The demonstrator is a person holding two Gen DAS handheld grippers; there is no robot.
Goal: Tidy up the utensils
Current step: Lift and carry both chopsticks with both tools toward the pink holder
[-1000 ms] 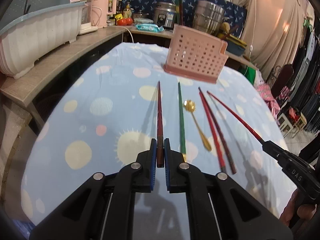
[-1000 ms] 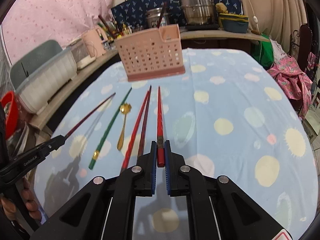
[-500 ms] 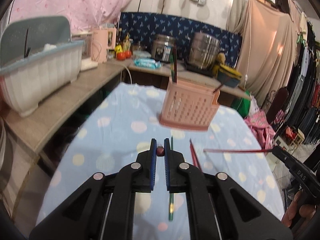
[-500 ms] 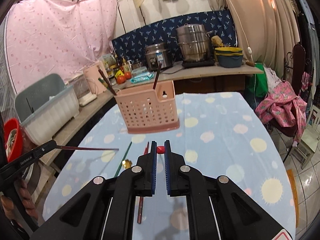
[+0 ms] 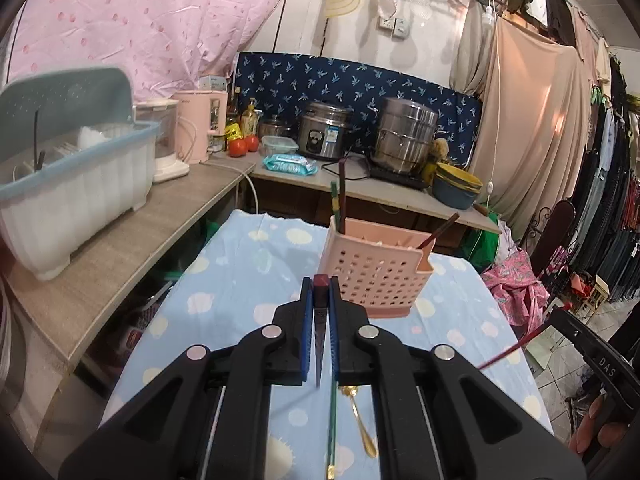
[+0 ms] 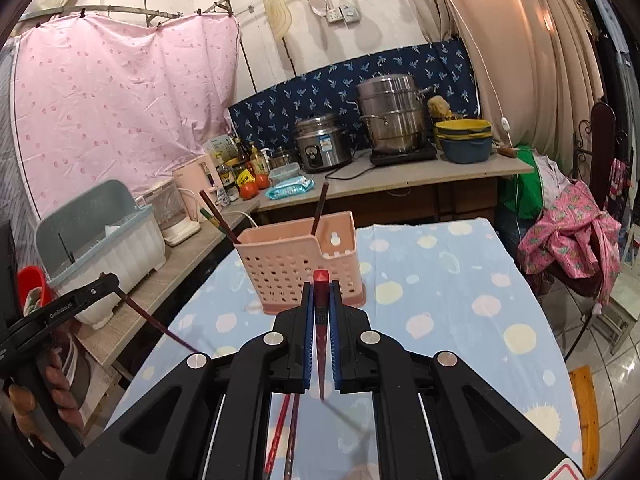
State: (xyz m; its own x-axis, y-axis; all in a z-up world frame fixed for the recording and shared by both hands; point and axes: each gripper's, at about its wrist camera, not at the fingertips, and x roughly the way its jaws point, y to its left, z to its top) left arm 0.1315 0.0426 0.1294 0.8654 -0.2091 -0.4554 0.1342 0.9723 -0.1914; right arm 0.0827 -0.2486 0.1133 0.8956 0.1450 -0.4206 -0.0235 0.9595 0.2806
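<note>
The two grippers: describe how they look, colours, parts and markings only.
Both match. The left gripper and right gripper have matte black angular linkage arms with round silver rivets and blue ribbed pads lining the fingers. White lettering runs along each black body, "DAS" seen from the left wrist view. Bare hands hold the handles; no cables visible.

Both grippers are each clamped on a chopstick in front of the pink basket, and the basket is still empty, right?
Not quite. Both wrist views show the pink basket already holding chopsticks. The rest stands: the left gripper and right gripper each clamp a chopstick before it.
</note>
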